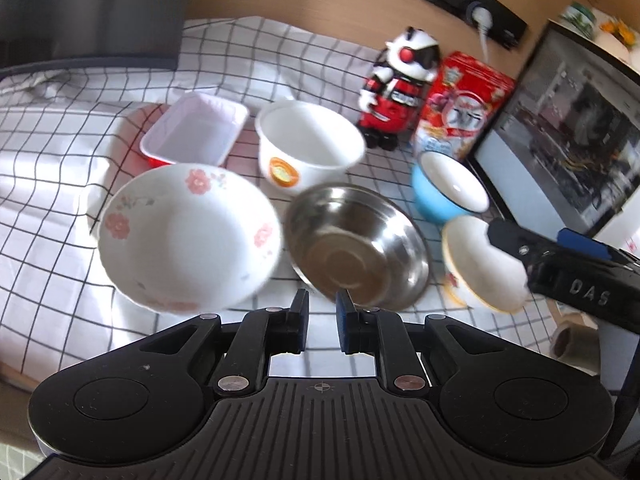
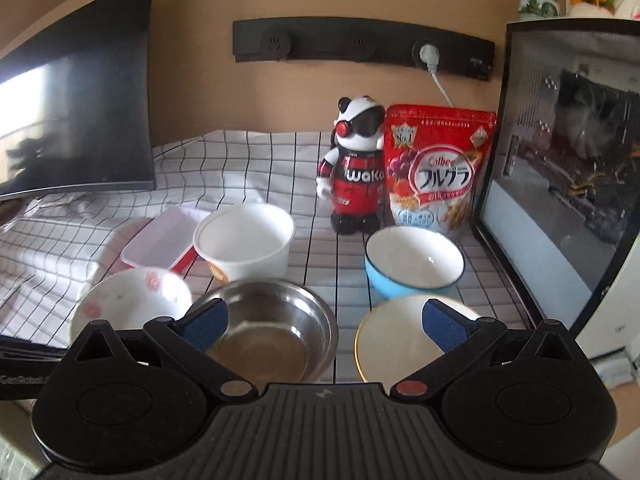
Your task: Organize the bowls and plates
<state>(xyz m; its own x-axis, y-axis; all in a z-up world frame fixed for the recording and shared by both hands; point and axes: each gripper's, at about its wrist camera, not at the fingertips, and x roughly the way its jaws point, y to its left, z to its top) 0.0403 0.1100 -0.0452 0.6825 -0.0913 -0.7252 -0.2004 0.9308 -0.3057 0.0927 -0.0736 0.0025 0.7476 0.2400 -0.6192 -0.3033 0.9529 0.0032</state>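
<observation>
The steel bowl sits at the middle of the checked cloth that covers the counter, and everything else is placed around it. Touching its left rim is the white bowl with pink flowers; behind that lies a red-and-white rectangular dish. Directly behind the steel bowl stands a tall white bowl with an orange emblem. To the steel bowl's right rear sits the blue bowl, and just right of the steel bowl rests a small white bowl with a yellow rim. Farther back stand a red toy robot and a red cereal bag. The left gripper hovers at the steel bowl's near rim, its jaws nearly together with nothing between them. The right gripper has its jaws spread wide, one finger over the steel bowl and the other over the yellow-rimmed bowl, gripping nothing.
</observation>
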